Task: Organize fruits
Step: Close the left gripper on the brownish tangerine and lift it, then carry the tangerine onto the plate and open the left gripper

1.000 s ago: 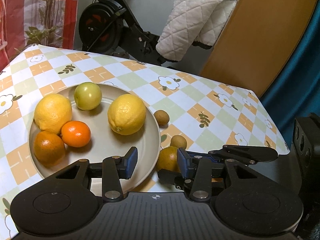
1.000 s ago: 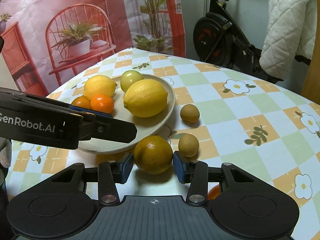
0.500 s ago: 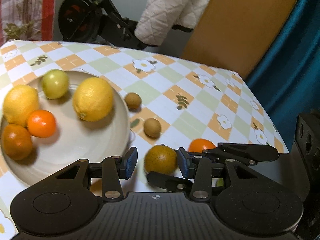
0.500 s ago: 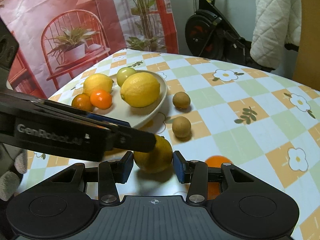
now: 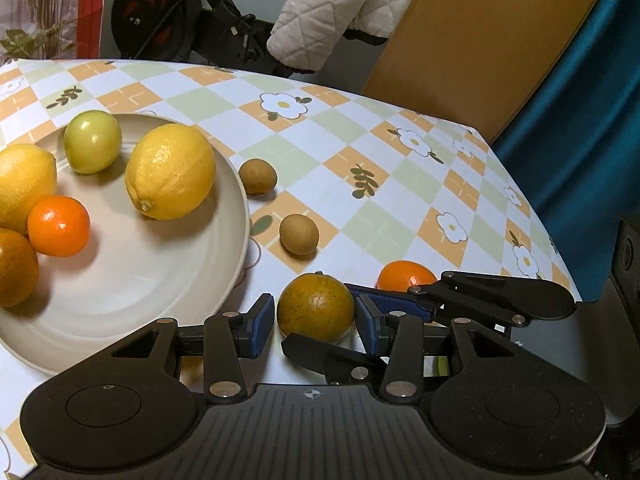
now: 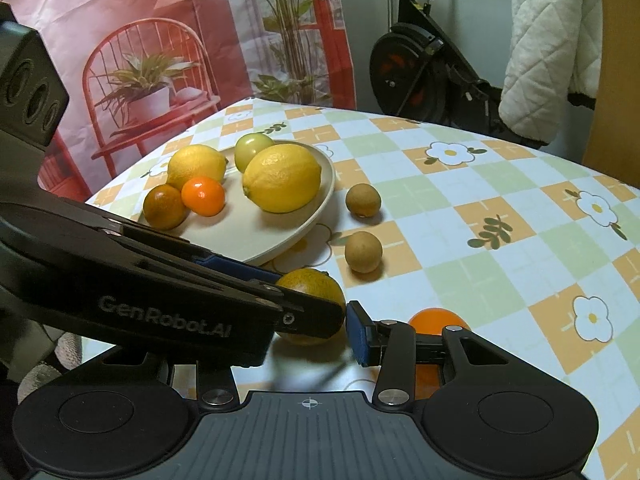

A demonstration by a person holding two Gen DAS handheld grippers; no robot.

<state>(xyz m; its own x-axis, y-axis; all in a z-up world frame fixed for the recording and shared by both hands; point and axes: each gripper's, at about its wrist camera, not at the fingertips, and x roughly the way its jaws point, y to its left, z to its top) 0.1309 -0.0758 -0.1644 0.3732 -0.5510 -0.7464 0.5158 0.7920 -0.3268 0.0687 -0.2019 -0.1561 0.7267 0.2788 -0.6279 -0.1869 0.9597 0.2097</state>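
A dull orange fruit (image 5: 315,307) (image 6: 310,280) lies on the checked tablecloth just off the beige plate (image 5: 132,292) (image 6: 280,236). My left gripper (image 5: 314,326) (image 6: 304,296) is open, and the fruit sits between its blue pads with thin gaps on both sides. From the right, my right gripper (image 6: 306,340) (image 5: 320,314) also straddles the same fruit, open; its left pad is hidden behind the left gripper. The plate holds two lemons, a green fruit, a mandarin and a dark orange.
Two small brown round fruits (image 5: 258,176) (image 5: 299,234) lie on the cloth beyond the grippers. A loose mandarin (image 5: 406,276) (image 6: 438,320) sits beside the right gripper's finger. The table edge runs close on the right; an exercise bike and a quilted cloth stand behind.
My left gripper has swung right from over the plate and dipped, so the dull orange fruit now sits between its pads. The right gripper has stayed put around that fruit.
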